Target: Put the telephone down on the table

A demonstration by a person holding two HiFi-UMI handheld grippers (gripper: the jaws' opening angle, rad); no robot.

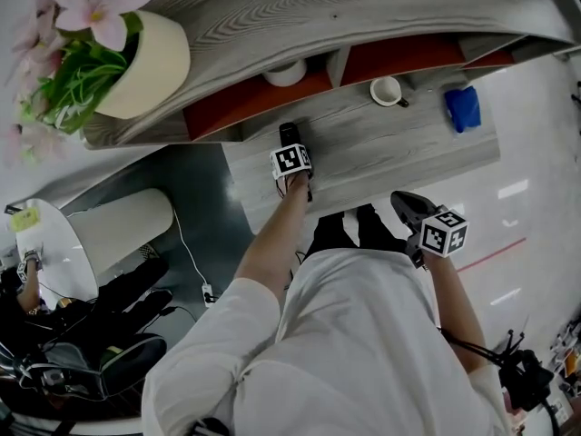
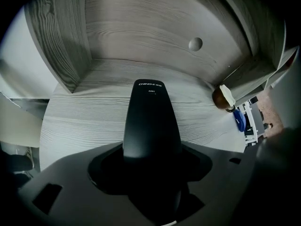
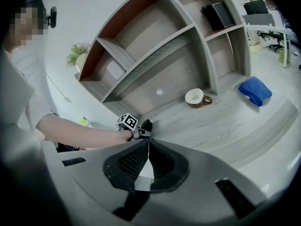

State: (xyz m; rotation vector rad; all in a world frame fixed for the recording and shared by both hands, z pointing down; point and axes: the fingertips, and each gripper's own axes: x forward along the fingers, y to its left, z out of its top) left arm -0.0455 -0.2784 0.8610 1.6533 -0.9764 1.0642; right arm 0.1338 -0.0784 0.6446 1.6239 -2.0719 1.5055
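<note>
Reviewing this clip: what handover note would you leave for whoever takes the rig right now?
Left tool: shut on the phone, which points at the shelf's back wall, over the table.
Right tool: shut, empty, held apart from the phone.
Done: the phone is over the table, but not released. Whether it touches the wood can't be told.
Left: lower it until it rests flat, open the left tool, and draw back.
The cup and blue cloth lie further right, clear of the spot.
</note>
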